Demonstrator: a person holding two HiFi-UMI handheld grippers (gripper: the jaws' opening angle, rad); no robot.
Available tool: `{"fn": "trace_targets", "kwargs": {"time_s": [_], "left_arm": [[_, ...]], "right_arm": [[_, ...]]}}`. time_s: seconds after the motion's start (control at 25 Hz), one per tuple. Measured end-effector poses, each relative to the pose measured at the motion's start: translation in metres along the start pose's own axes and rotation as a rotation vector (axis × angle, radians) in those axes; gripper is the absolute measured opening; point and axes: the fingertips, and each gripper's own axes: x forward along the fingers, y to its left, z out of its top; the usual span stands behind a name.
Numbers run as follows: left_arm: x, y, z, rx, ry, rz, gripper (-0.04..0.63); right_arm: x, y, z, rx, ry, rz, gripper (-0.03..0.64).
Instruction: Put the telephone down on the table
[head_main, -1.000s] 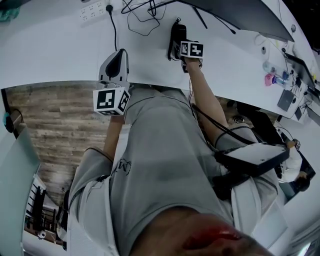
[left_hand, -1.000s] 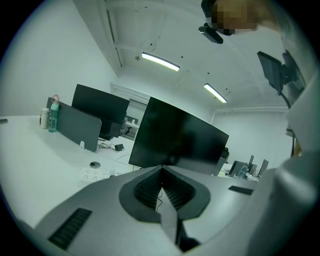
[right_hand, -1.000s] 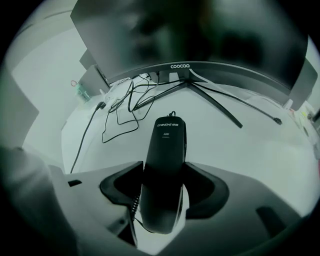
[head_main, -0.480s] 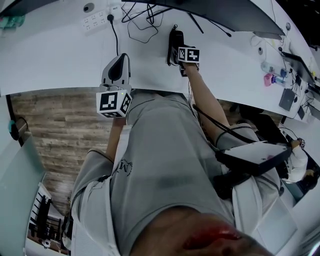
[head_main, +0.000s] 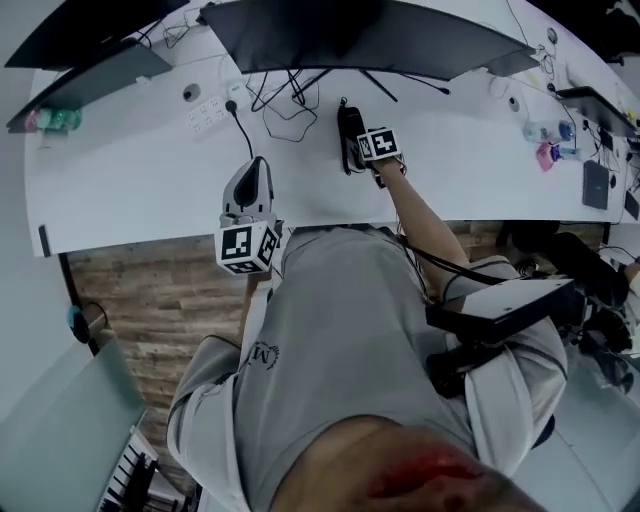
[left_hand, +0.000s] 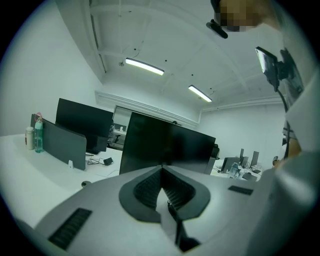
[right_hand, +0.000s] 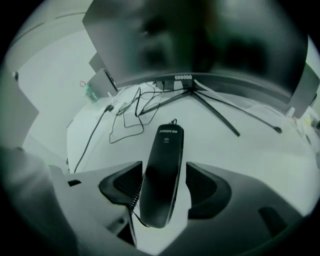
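My right gripper (right_hand: 164, 167) points steeply down at the white counter (head_main: 130, 190). Its jaws stand wide apart and have just been opening. The black telephone (right_hand: 167, 145) lies flat on the counter between them, lengthwise along the line the gripper points. A strip of counter shows between the handset and the right pad, so nothing is clamped. The coiled cord runs close along the left pad, and I cannot tell whether it touches. In the head view the telephone (head_main: 350, 138) lies in front of the big dark monitor (head_main: 350, 35), just right of a tangle of loose cables (head_main: 285, 95).

My left gripper (head_main: 250, 172) hangs over the near edge of the counter, well apart from the telephone, pointing nearly level. Its jaws are closed together with nothing between them.

Two bottles (left_hand: 34, 138) stand at the far left of the counter in the left gripper view; I cannot make out what they contain.
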Motion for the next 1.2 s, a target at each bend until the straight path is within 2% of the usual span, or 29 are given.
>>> {"fn": "trace_targets", "kwargs": {"time_s": [0.12, 0.24, 0.32, 0.52, 0.72, 0.8, 0.84, 0.92, 0.96, 1.2], "left_arm": [[0.009, -0.007, 0.011, 0.040, -0.001, -0.031, 0.011], [0.028, -0.017, 0.026, 0.085, -0.011, -0.070, 0.011], [0.044, -0.026, 0.041, 0.114, -0.028, -0.101, 0.011], [0.082, -0.066, 0.080, 0.184, -0.077, -0.202, 0.011], [0.099, -0.116, 0.114, 0.224, -0.144, -0.294, 0.011], [0.099, -0.130, 0.126, 0.241, -0.167, -0.319, 0.011], [0.098, -0.135, 0.131, 0.245, -0.177, -0.327, 0.011], [0.096, -0.140, 0.136, 0.237, -0.196, -0.340, 0.011], [0.096, -0.142, 0.136, 0.230, -0.202, -0.343, 0.011], [0.085, -0.124, 0.129, 0.217, -0.182, -0.303, 0.011]], "right_arm": [[-0.031, 0.009, 0.019, 0.021, -0.107, 0.078, 0.264], [-0.082, 0.026, 0.052, 0.045, -0.257, 0.195, 0.264], [-0.128, 0.030, 0.080, 0.031, -0.377, 0.222, 0.264], [-0.257, 0.024, 0.134, 0.014, -0.703, 0.196, 0.262], [-0.367, 0.015, 0.159, -0.031, -0.953, 0.125, 0.253], [-0.399, 0.017, 0.165, -0.059, -1.023, 0.101, 0.240], [-0.412, 0.019, 0.166, -0.069, -1.053, 0.095, 0.212], [-0.430, 0.022, 0.166, -0.080, -1.103, 0.093, 0.085], [-0.437, 0.022, 0.165, -0.080, -1.120, 0.094, 0.053], [-0.441, 0.025, 0.161, -0.071, -1.134, 0.082, 0.015]]}}
